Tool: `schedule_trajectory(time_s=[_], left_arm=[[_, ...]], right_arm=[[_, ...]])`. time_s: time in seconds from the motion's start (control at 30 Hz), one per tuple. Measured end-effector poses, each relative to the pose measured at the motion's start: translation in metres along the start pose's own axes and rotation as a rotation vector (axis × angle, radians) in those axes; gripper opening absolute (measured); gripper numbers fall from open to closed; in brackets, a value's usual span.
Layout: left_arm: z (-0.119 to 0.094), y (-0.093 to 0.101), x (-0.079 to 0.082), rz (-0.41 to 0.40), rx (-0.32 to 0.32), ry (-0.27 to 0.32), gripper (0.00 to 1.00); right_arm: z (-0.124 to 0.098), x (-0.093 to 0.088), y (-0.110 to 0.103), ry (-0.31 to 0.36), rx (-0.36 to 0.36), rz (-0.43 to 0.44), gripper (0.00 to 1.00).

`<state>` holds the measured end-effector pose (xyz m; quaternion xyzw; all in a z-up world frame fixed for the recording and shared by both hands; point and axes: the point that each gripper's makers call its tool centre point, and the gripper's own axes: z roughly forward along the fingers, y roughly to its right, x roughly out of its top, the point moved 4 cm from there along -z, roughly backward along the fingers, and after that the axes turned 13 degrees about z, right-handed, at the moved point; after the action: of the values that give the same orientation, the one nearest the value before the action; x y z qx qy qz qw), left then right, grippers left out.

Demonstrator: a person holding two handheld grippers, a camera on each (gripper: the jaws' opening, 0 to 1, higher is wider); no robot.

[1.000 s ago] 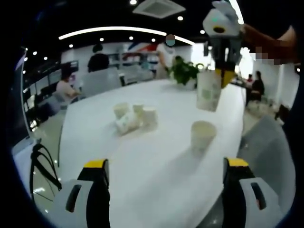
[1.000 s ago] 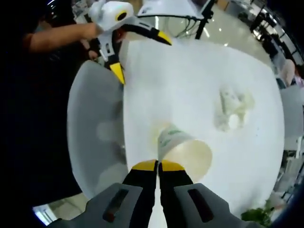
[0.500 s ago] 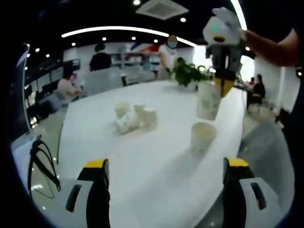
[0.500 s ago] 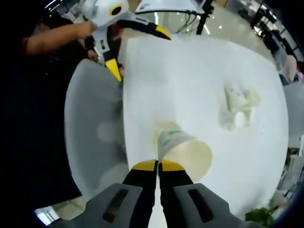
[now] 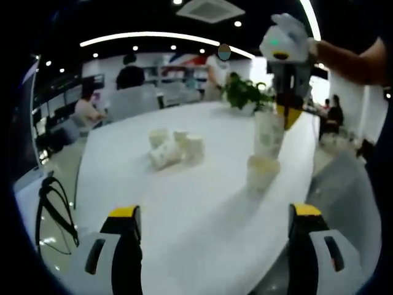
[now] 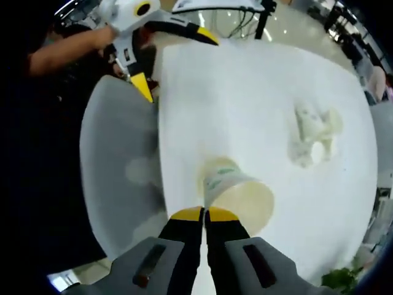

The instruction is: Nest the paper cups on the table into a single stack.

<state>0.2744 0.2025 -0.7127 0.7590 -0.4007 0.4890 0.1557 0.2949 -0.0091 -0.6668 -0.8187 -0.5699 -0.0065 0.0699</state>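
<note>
Held cup: paper cup [image 5: 268,133] with a green print, upright in the left gripper view, its base at the mouth of the standing cup [image 5: 261,171] under it; you cannot tell whether it has entered. In the right gripper view the held cup [image 6: 236,190] lies straight ahead of your jaws, rim toward the camera, with the other cup's rim showing just behind it.

Right tool: your right tool [image 6: 204,214] has its yellow tips pressed together on the rim of the held cup; seen from the left gripper view it [image 5: 285,112] comes down from above with your hand on it.

Standing cup: on the white tabletop [image 5: 184,203], close to the edge nearest you.

Loose cups: cluster of cups [image 5: 173,147] farther in on the tabletop, well apart from the 2 cups you are working; at least 1 lies on its side. In the right gripper view the same cluster [image 6: 313,135] sits far off to the right.

Left tool: your left tool [image 5: 213,215] is spread wide and carries nothing, low over the near tabletop; in the right gripper view it [image 6: 163,61] sits by the tabletop's edge, jaws apart.

Surroundings: potted plant [image 5: 242,93] at the far end of the tabletop; grey chair [image 6: 120,166] just beside the edge; people seated and standing in the office behind.
</note>
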Motion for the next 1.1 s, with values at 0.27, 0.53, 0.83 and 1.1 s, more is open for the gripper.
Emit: schedule_trajectory(time_s=[0.27,0.53,0.83,1.1], left_arm=[[0.004,0.001,-0.005,0.022,-0.007,0.014,0.99],[0.006,0.002,-0.010,0.011,-0.016,0.006,0.99],[0.005,0.001,-0.008,0.012,-0.007,0.011,0.99],[0.004,0.002,-0.009,0.009,-0.005,0.005,0.99]], right_arm=[[0.008,0.001,0.001,0.007,0.012,0.032,0.00],[0.017,0.001,0.002,-0.004,0.009,0.040,0.00],[0.030,0.001,0.002,-0.015,-0.001,0.031,0.00],[0.044,0.001,0.000,-0.017,-0.011,0.029,0.00]])
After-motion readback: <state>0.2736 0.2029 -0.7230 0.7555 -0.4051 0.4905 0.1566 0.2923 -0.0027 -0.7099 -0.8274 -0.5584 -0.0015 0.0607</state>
